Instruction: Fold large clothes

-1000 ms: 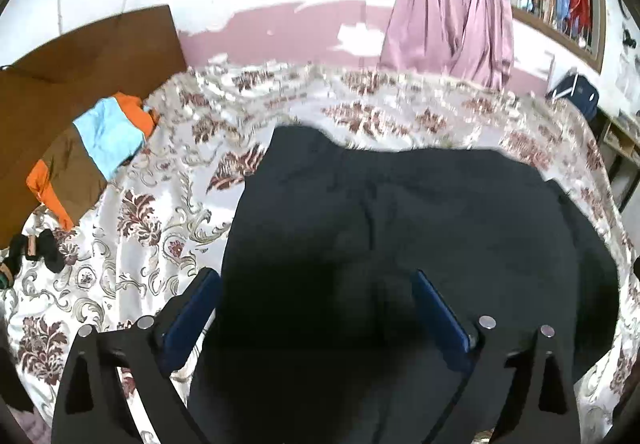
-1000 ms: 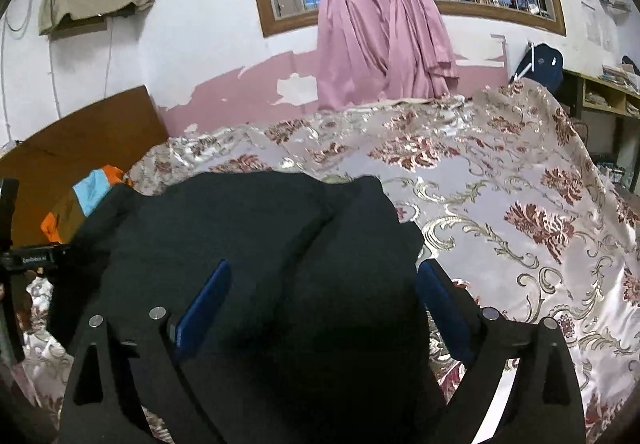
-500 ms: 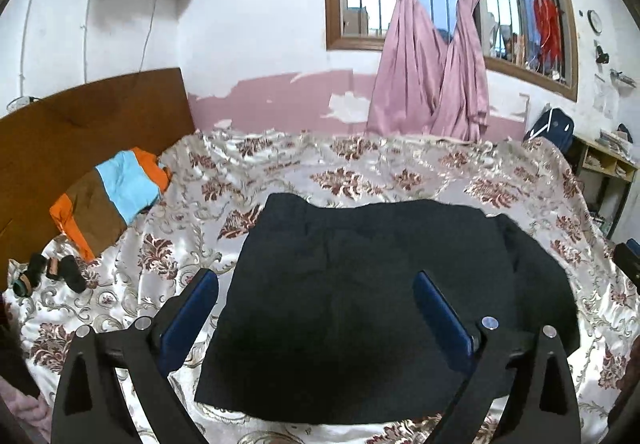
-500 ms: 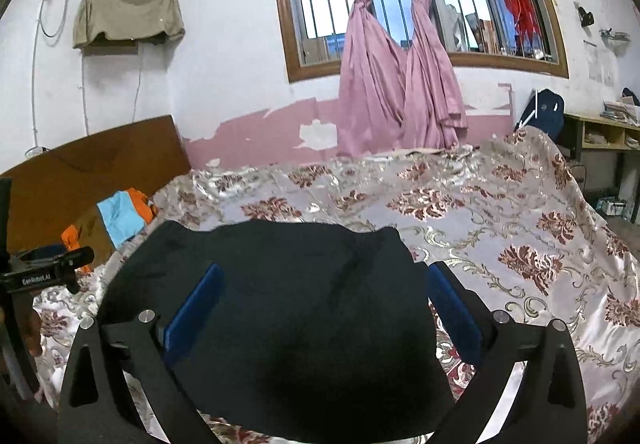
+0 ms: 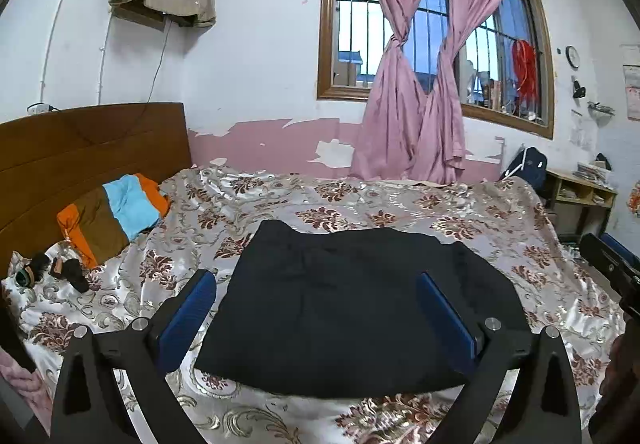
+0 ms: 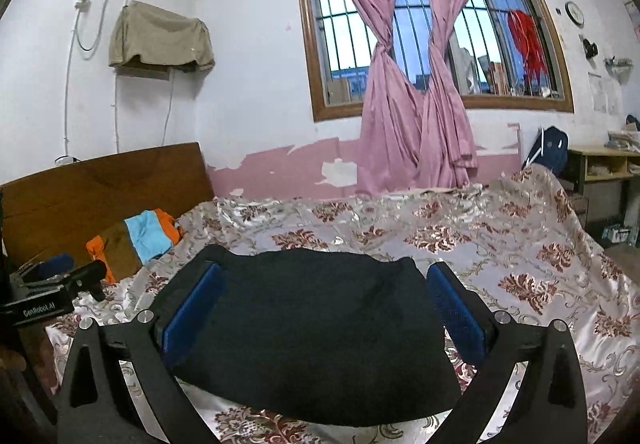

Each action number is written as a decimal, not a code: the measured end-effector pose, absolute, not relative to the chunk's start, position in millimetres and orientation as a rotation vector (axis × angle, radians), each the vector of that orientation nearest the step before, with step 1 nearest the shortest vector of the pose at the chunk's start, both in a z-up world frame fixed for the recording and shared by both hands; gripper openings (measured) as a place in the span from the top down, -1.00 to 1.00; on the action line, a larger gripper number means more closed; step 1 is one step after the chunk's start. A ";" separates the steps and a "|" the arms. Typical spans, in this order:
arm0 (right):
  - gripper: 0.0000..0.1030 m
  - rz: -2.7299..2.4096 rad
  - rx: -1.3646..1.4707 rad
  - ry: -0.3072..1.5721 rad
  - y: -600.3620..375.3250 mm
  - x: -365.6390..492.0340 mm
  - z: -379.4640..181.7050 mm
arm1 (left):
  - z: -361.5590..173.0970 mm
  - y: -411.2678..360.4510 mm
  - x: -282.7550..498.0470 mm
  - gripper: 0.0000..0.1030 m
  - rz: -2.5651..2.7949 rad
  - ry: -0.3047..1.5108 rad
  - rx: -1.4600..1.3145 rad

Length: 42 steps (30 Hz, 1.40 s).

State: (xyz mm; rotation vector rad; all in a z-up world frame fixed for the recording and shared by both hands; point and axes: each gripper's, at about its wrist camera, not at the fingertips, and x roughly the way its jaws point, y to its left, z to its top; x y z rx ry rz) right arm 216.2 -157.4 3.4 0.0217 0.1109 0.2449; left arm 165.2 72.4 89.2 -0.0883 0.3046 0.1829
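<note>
Folded black cloth garment (image 5: pixel 360 304) lies flat on the floral satin bedspread (image 5: pixel 480 228), centre-low in both views. Left tongs (image 5: pixel 316 308) wide open, blue pads clear of the cloth, nothing gripped. Right tongs (image 6: pixel 324 304) also wide open and empty, pads either side of the garment in frame. Orange-brown-blue folded cloth (image 5: pixel 116 215) at mid-left by the wooden headboard (image 5: pixel 80 147).

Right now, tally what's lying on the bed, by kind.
Black garment: 1
Striped orange, brown and blue cloth: 1
Small dark items near the headboard: 3, too small to identify
Total: 5
</note>
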 end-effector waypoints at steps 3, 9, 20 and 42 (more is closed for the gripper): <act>-0.96 0.249 0.014 0.090 -155.3 199.3 4.4 | 90.1 70.8 152.1 -0.97 0.169 0.294 -0.105; -0.96 0.252 0.010 0.066 -153.2 173.9 3.1 | 91.4 67.2 129.7 -0.97 0.160 0.285 -0.136; -0.97 0.239 0.034 0.088 -158.6 148.7 -21.0 | 76.3 52.9 100.2 -0.98 0.165 0.282 -0.079; -0.97 0.232 -0.016 0.060 -155.4 114.5 -70.5 | 24.5 50.4 73.7 -0.98 0.230 0.291 -0.020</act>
